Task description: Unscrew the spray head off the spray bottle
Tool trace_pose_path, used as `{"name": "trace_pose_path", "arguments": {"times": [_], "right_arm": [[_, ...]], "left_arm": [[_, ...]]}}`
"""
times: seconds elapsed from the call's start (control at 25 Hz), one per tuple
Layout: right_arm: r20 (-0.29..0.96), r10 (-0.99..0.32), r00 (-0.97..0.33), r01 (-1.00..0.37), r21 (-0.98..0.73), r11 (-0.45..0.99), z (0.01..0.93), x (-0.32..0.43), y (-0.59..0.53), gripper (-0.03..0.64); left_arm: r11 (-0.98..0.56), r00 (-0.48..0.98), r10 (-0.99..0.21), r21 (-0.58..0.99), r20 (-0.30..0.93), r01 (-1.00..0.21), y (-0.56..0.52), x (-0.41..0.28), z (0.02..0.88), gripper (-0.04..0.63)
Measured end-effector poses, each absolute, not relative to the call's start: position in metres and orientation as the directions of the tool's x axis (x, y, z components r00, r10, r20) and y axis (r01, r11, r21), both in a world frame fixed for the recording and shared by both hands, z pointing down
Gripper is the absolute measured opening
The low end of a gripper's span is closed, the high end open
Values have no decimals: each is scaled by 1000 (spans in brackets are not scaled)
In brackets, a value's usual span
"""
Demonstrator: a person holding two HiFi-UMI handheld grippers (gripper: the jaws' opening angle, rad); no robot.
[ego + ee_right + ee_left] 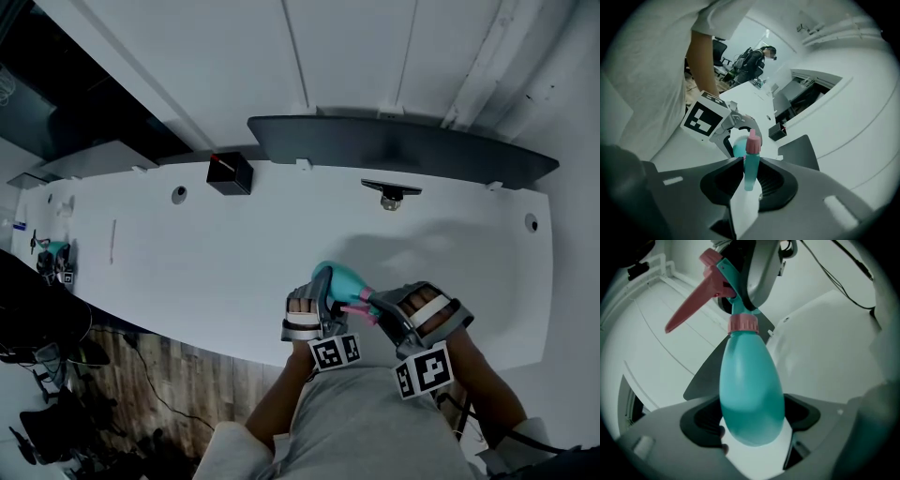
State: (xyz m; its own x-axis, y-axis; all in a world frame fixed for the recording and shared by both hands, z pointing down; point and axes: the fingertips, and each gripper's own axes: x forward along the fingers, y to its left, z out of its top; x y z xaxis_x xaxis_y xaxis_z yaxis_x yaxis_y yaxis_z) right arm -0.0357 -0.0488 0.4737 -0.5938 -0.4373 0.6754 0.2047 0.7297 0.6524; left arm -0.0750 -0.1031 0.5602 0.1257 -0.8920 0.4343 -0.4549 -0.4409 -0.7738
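1. Setting: I hold the spray bottle (751,385) in the air just above the near edge of the white surface (234,253), right of its middle and close to my body. It touches nothing on the surface.
2. Left hand-held gripper (752,416): my jaws stand moderately wide and are closed on the rounded teal body near its base. The neck points away from this gripper and tilts up.
3. Right hand-held gripper (749,180): my jaws are drawn in narrow and pinch the spray head (749,164) from both sides. The pink nozzle tip (752,140) sticks out beyond the pads.
4. Joint: the pink collar (743,324) sits flush on the neck with no gap showing, and the pink trigger (691,310) juts out to one side above it.
5. Done so far, as I judge it: the bottle is picked up and both grips are set, one on the body and one on the head, opposed across the threaded joint.
6. Left to do, as I judge it: the head is not yet off. Whether the thread is already loosened I cannot tell. Twisting the head against the body, re-gripping as needed, and lifting it clear of the neck remain.
7. Background: a small black box (230,173) sits at the far edge of the surface, well apart from the work.
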Motion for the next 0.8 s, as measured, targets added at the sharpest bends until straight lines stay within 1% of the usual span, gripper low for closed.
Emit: {"name": "trace_pose_path", "arguments": {"times": [0.28, 0.44, 0.52, 0.68, 0.8], "right_arm": [[659, -458, -596, 298, 712, 636, 472, -41, -48, 89], [627, -475, -617, 381, 766, 517, 469, -40, -47, 89], [614, -475, -630, 395, 780, 486, 465, -38, -48, 89], [610, -464, -643, 371, 778, 508, 461, -32, -50, 89], [572, -454, -683, 278, 778, 563, 450, -27, -49, 89]], "left_arm": [[-448, 133, -884, -732, 448, -513, -103, -78, 561, 396], [-483, 191, -857, -618, 478, -620, -102, -77, 564, 396], [-487, 203, -854, -597, 480, -638, -103, -81, 564, 396], [-491, 197, -854, -617, 482, -615, -103, -84, 564, 396], [-454, 170, -861, -575, 479, -681, -106, -93, 565, 397]]}}
